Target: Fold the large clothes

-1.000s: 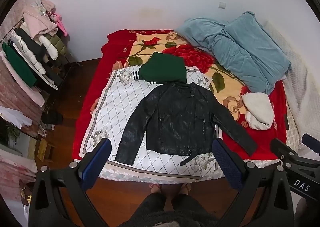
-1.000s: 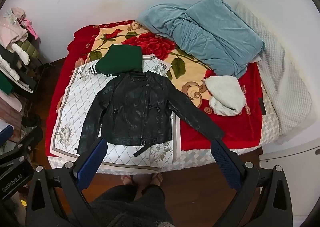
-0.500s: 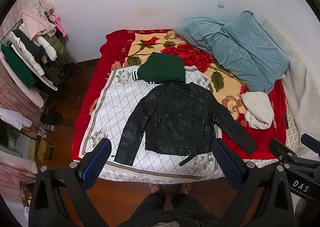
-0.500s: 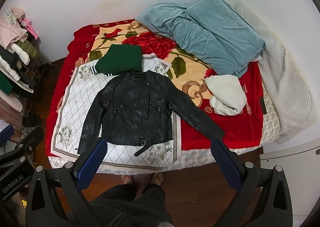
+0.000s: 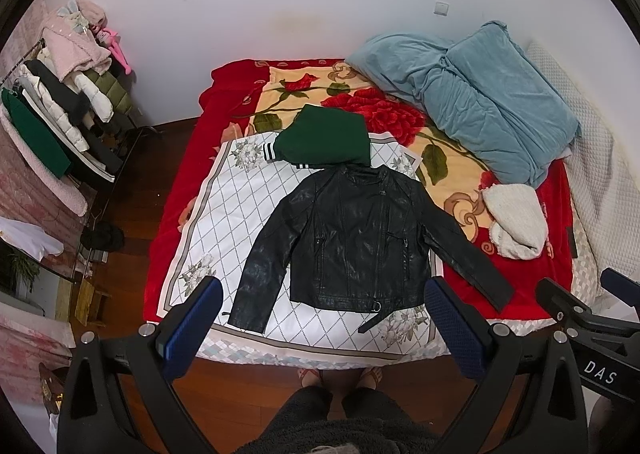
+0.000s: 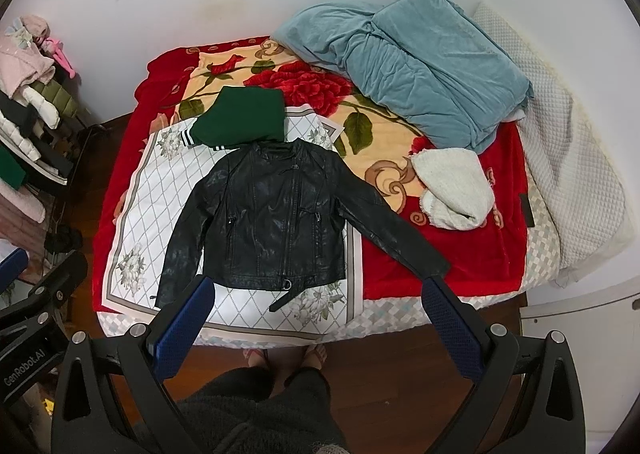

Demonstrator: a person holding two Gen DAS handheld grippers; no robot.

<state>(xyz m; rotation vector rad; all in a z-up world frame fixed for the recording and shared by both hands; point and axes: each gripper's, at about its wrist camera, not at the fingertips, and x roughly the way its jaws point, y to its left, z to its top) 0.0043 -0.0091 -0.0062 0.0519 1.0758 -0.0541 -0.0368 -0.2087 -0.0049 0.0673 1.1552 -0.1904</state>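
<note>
Left of the black leather jacket (image 5: pixel 356 242), a clothes rack (image 5: pixel 52 114) stands beside the bed. The jacket lies flat and face up on the white diamond-patterned cloth (image 5: pixel 240 214), zipped, glossy and creased, both sleeves spread outward, its right-hand sleeve reaching onto the red floral blanket (image 5: pixel 520 266). A belt strap with a ring trails from its hem. A folded green garment (image 5: pixel 324 140) touches its collar. The left gripper (image 5: pixel 324 328) and right gripper (image 6: pixel 316 324) hover before the jacket, tongs spread, holding nothing. Right of the jacket lie a white fleece bundle (image 6: pixel 456 188) and a blue quilt (image 6: pixel 420 70).
</note>
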